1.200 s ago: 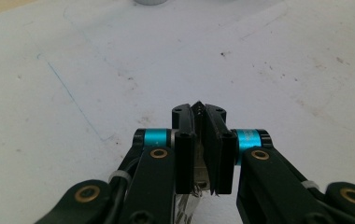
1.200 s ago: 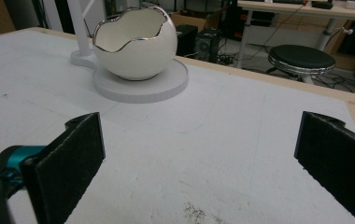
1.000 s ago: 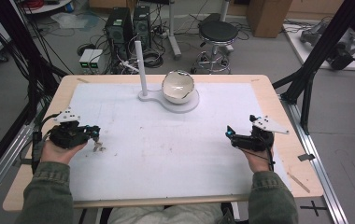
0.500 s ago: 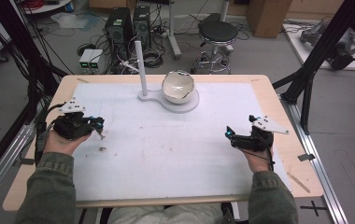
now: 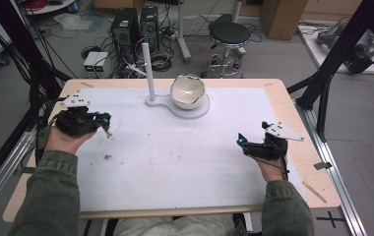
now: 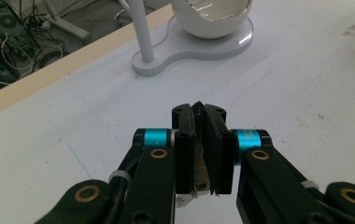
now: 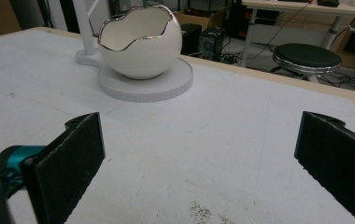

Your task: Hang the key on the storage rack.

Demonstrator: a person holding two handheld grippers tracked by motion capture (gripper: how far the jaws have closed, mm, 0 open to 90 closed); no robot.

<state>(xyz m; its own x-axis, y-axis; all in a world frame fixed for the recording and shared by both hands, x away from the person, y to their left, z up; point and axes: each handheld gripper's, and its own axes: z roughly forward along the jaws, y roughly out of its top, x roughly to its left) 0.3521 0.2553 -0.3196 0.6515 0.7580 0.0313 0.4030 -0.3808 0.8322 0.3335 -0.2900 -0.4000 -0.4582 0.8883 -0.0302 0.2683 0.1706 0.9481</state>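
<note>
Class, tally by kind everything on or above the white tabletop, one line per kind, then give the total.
Egg-shaped white bowl: 1
White stand with upright post: 1
Hand-held grippers: 2, left gripper and right gripper
Total: 4

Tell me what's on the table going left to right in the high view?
left gripper → white post → egg-shaped bowl → right gripper
</note>
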